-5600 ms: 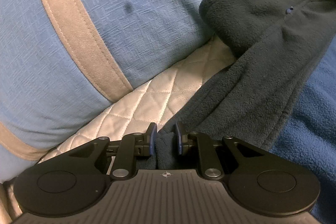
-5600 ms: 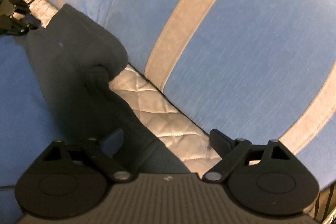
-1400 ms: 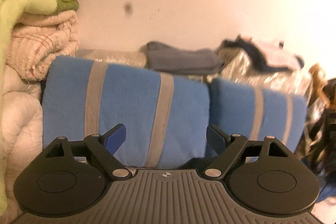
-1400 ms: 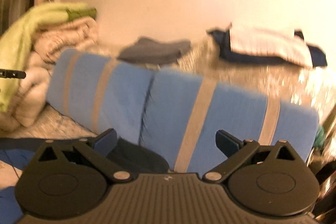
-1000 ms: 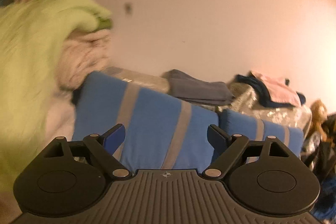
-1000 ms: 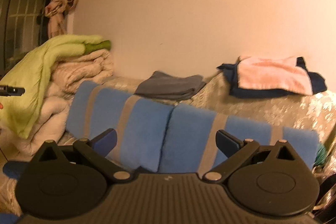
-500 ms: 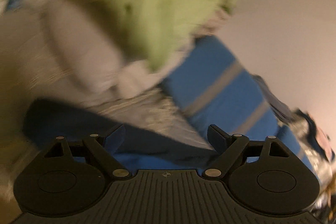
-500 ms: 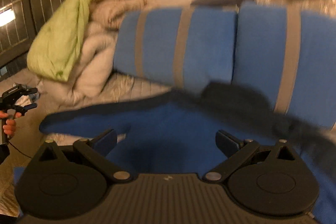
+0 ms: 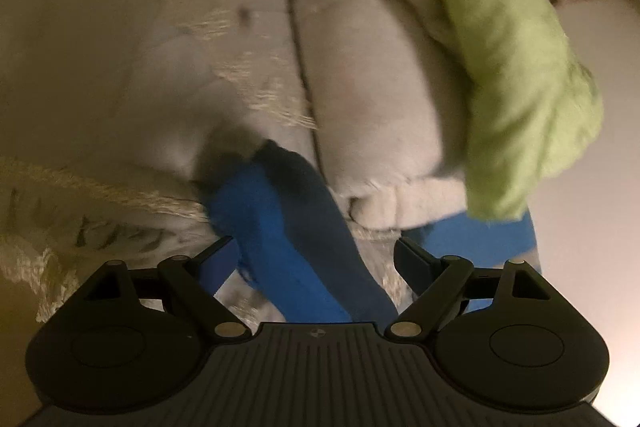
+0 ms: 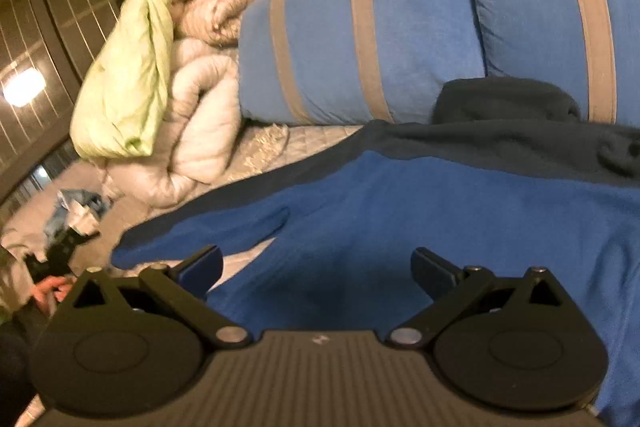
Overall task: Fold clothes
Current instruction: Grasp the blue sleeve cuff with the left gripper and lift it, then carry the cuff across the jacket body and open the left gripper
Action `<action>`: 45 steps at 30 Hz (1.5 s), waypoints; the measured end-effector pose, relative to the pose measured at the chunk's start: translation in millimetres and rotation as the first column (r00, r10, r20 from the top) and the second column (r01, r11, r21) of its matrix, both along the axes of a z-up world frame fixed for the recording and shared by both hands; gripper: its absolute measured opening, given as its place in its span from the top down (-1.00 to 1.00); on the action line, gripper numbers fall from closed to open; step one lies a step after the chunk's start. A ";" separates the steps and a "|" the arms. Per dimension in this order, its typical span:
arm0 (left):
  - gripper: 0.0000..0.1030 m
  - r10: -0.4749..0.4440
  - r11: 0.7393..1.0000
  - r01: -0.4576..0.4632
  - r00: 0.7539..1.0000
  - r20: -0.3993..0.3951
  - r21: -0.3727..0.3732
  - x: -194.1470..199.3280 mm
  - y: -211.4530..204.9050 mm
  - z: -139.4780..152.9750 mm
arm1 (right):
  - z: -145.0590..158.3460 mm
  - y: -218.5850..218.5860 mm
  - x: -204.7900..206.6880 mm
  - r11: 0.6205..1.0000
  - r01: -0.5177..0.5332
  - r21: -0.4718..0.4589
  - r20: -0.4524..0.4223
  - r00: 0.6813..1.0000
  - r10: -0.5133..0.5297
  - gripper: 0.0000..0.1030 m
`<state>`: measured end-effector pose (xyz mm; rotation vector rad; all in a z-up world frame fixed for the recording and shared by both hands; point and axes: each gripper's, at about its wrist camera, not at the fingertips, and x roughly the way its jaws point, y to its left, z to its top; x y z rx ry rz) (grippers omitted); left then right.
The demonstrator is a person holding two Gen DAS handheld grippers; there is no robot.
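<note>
Left tool (image 9: 314,253): jaws wide, empty, now dropped from facing the wall to straddle the blue sleeve (image 9: 276,227) by the white duvet (image 9: 372,99); rolled sideways, angled slightly down.

Right tool (image 10: 316,263): jaws wide, empty, likewise lowered over the blue fleece jacket (image 10: 420,211), spread on the bed (image 10: 280,143) against the striped cushions (image 10: 360,39).

Sleeve fold probably next; the left view is blurred.

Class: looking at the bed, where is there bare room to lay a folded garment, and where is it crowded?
Free: the quilted strip between the fleece and the pillows, and the cover beyond the sleeve. Crowded: the duvet pile at the left.
</note>
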<state>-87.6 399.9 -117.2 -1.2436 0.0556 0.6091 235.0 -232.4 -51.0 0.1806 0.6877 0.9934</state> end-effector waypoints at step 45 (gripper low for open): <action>0.78 -0.393 0.574 0.506 0.860 -0.326 0.644 192.4 -139.2 238.9 | -36.4 -47.4 30.3 0.973 0.176 0.146 -0.272 0.953 -0.132 -1.00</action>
